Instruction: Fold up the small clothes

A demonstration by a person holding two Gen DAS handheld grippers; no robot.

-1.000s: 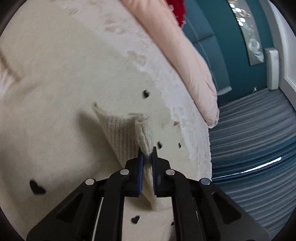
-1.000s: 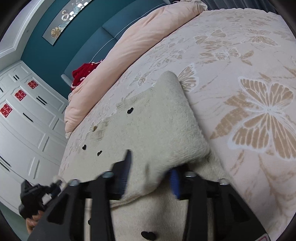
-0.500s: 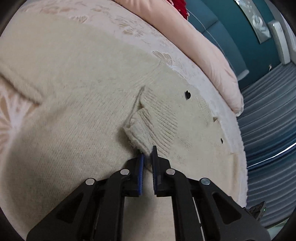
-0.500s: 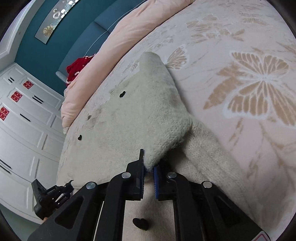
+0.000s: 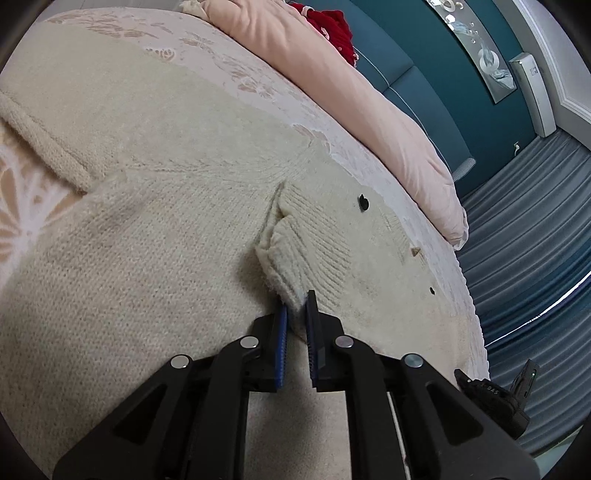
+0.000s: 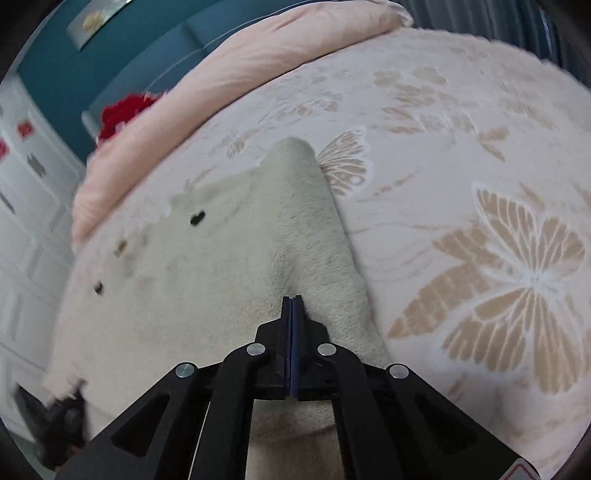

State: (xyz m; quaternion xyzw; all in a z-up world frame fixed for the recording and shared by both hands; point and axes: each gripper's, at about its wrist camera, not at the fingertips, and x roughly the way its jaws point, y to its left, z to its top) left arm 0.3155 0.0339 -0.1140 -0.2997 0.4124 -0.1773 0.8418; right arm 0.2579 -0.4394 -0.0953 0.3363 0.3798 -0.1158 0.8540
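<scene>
Cream knit sweater [image 5: 155, 236] with tiny black hearts, spread flat on the bed — ribbed cuff (bunched) folded inward

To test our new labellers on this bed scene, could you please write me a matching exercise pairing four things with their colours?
Things:
1. sweater
2. duvet
3. headboard
4. crumpled cloth

Colours:
A. teal
B. cream, with small black hearts
C. red
D. pale pink

Pairs: 1-B, 2-D, 3-A, 4-C
</scene>
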